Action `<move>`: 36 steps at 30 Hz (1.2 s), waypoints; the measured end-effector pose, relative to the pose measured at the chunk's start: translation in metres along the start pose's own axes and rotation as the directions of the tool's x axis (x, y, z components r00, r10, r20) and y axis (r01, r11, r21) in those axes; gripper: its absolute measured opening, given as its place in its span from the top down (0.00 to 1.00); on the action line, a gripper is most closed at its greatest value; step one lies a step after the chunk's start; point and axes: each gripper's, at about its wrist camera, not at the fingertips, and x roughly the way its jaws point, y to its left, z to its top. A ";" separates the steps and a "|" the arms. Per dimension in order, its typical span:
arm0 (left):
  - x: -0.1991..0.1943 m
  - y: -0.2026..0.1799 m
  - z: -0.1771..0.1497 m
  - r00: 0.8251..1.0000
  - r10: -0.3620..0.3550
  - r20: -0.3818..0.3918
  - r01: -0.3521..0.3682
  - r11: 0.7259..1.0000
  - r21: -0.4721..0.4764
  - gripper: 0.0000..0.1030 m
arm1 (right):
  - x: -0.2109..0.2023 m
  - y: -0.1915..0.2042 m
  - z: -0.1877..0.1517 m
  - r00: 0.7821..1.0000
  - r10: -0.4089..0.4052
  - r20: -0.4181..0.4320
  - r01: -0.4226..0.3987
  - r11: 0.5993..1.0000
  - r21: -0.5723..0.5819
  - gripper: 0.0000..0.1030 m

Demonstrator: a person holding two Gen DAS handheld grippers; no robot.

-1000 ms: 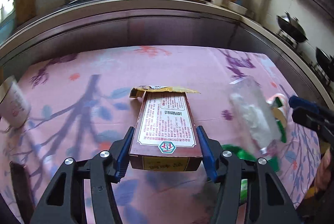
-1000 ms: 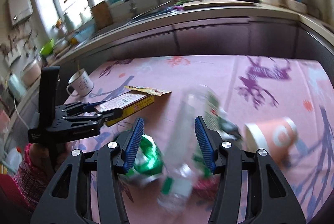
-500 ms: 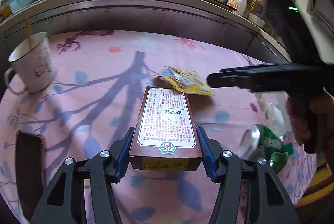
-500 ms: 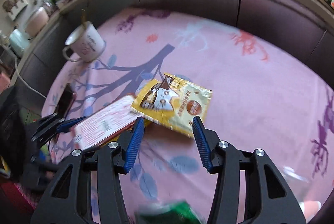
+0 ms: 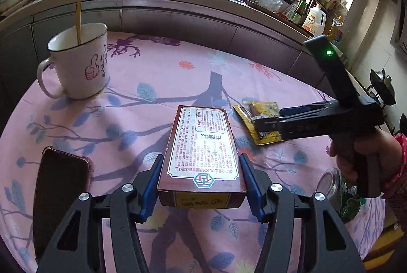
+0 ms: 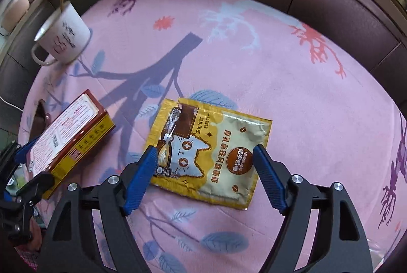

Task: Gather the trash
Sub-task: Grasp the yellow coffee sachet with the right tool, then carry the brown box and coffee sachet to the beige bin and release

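Right gripper (image 6: 204, 166) had dropped closer over the yellow coffee sachet (image 6: 211, 153) since half a second ago; sachet now filled the space between its blue pads, jaws spread wide on either side, not clearly touching it. Sachet lay flat on the pink floral tablecloth (image 6: 292, 84), torn at one corner. Left gripper (image 5: 201, 184) kept its jaws pressed on the sides of the red-brown box (image 5: 201, 151), pinching it near the closer end; box sat just left of the sachet, apart from it. From the left wrist view the right gripper (image 5: 267, 124) showed side-on above the sachet (image 5: 257, 120). White mug (image 5: 81, 61) with a stick in it stood at far left of the table, well apart from the box. Dark phone (image 5: 61, 196) lay left of the left gripper. Green can (image 5: 340, 194) lay at the right edge, partly hidden behind the person's hand.
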 end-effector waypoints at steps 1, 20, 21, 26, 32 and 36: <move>0.000 0.000 0.000 1.000 0.000 0.001 0.000 1.000 0.000 0.43 | -0.001 -0.001 0.000 1.000 0.010 0.007 -0.010 1.000 0.007 0.25; 0.035 -0.051 0.014 0.996 -0.078 -0.045 0.081 0.995 0.059 0.43 | -0.005 -0.101 -0.001 0.911 0.395 0.116 -0.410 0.850 0.329 0.64; 0.036 -0.051 0.013 0.996 -0.073 -0.051 0.076 0.995 0.062 0.43 | -0.001 -0.097 -0.001 0.904 0.415 0.104 -0.425 0.845 0.324 0.68; 0.046 -0.048 0.007 0.995 -0.044 -0.087 0.049 0.997 0.057 0.44 | 0.001 -0.071 -0.006 0.898 0.436 0.061 -0.436 0.864 0.251 0.97; 0.050 -0.042 0.000 0.995 -0.009 -0.102 0.014 0.998 0.053 0.44 | -0.014 -0.046 -0.016 0.915 0.396 0.079 -0.404 0.903 0.148 0.99; 0.049 -0.038 0.000 0.995 0.000 -0.099 0.004 0.999 0.040 0.44 | -0.033 -0.042 -0.023 0.927 0.356 0.120 -0.369 0.922 0.114 0.99</move>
